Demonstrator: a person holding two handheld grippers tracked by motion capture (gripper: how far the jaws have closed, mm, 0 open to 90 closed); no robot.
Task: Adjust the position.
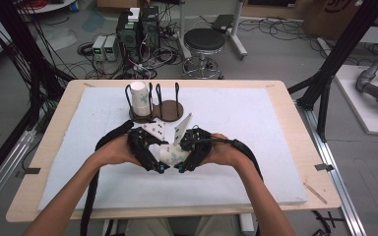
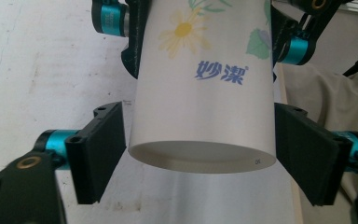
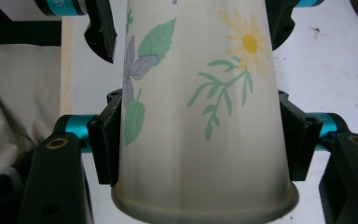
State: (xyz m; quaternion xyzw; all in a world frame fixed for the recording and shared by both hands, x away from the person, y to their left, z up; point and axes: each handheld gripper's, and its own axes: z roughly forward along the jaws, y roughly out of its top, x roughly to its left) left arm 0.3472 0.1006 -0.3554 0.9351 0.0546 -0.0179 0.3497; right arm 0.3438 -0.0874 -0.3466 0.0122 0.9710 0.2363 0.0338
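Left hand-held gripper (image 1: 158, 164) and right hand-held gripper (image 1: 183, 166) tip to tip low over the desk (image 1: 295, 147), each in a bare hand, one cup (image 1: 172, 153) lying on its side between them.

Under both hand-held grippers: desk, wooden at the rim, covered by a white pad (image 1: 256, 123). Far beyond them, past the desk's far edge: black stool (image 1: 204, 42) on the floor among cables. Just beyond them, on the pad: dark rack (image 1: 166, 110) with upright loops, a second cup (image 1: 139, 96) set on the loop at its left end. Behind them, past the desk's near edge: beige cloth (image 3: 9, 93).

Between the two: cup of white paper, printed with a yellow daisy, green leaves, a purple flower and blue lettering. Base end toward the left hand-held gripper, rolled rim toward the right one.

Right hand-held gripper: clenched on the cup, both pads flat against the wall just up from the rim.

Left hand-held gripper: jaws astride the base end. One pad against the wall, the other just beside it with a thin pale sliver between. Pressing or merely alongside, cannot tell.

In each gripper view, farther along the cup: the other hand-held gripper's black jaws and teal fittings, one at either side of the wall.
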